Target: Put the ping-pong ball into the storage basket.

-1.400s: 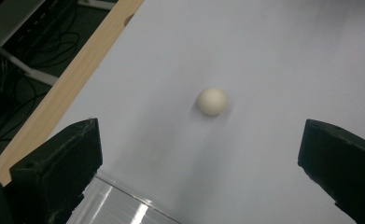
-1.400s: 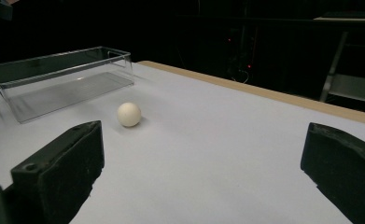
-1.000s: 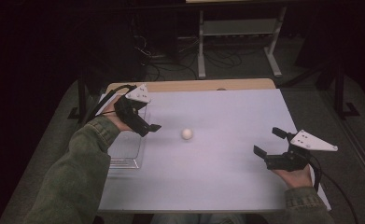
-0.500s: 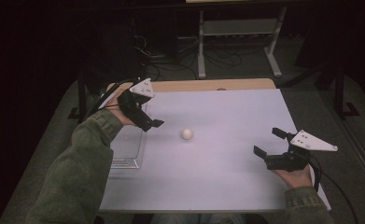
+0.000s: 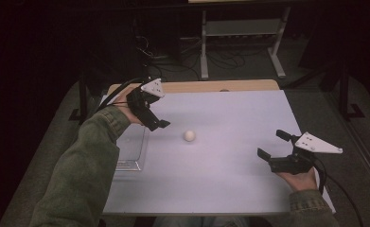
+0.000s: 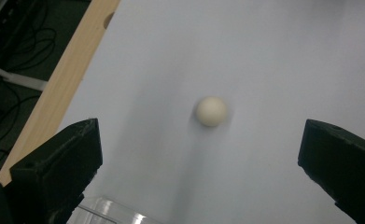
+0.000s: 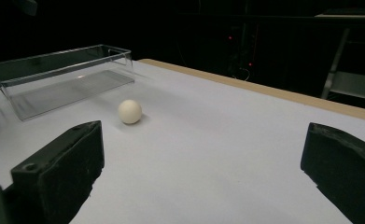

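Right gripper (image 5: 271,144) sits nearest the person, low at the right side of the table (image 5: 230,189), jaws spread wide and holding nothing. In the right gripper view the ball (image 7: 129,111) lies well ahead of those jaws, so this hand looks idle.

Further out, the ball (image 5: 189,135) rests on bare table near the middle, free of any contact. Just left of it, beyond a strip of table, stands the clear plastic bin (image 5: 131,150), empty as far as visible.

Left gripper (image 5: 160,125) hovers above the table near the bin's far end, tilted down toward the ball. Its jaws stand wide apart and empty; in the left gripper view the ball (image 6: 212,111) lies between and beyond the two jaws, slightly blurred.

Judgement: a pick-up of the ball with the left gripper, likely for the bin.

Risks:
- Ball is round, smooth and unrestrained. If one jaw touches first, it probably rolls away, possibly toward the wooden far edge (image 5: 206,86).
- Closing above or below the ball's widest part may squirt it out.
- Too steep a descent could jam the jaw tips on the table before they close.
- The bin wall close by the hand could be knocked.
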`<state>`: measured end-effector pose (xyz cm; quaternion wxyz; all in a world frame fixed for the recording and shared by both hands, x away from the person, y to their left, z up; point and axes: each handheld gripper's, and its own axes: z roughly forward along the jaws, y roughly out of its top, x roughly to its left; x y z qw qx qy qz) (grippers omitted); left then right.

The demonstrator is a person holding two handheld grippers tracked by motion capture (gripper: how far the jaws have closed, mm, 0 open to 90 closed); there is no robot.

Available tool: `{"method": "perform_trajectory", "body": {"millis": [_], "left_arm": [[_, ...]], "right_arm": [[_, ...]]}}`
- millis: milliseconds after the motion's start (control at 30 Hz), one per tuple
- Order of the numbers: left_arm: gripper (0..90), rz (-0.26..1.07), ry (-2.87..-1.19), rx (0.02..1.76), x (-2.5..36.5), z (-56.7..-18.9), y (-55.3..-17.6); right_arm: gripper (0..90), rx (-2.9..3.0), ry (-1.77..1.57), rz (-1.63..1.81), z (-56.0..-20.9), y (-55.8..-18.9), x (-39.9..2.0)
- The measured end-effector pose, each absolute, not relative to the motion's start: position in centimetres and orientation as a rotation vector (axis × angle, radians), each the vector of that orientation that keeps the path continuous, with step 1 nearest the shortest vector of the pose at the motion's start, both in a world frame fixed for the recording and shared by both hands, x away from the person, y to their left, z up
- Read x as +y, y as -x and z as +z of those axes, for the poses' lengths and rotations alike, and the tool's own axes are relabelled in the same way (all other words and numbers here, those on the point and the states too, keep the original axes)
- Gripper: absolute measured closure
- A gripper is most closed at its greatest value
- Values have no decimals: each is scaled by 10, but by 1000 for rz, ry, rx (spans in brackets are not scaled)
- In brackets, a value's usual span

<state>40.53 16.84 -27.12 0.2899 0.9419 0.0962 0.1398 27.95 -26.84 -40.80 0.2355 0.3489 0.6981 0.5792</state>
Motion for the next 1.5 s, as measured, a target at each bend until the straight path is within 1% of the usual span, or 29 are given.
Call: {"method": "perform_trajectory", "body": {"millis": [367, 533, 767, 1000, 1267, 1500], "left_arm": [[0, 368, -2550, 205, 152, -270, -414], [0, 348, -2566, 211, 146, -274, -420], [0, 320, -2605, 185, 141, -277, -423], [0, 321, -2618, 173, 139, -274, -426], [0, 284, -2662, 168, 130, -281, -433], [0, 280, -2678, 155, 124, -288, -438]], "right_arm": [[0, 1920, -960, 1589, -408, -279, -268], [0, 1911, -953, 1599, -408, -279, -268], [0, 1909, -950, 1603, -406, -275, -267], [0, 1910, -953, 1596, -406, -273, -268], [0, 1910, -952, 1593, -406, -271, -267], [0, 1913, -954, 1599, -407, -271, -268]]}}
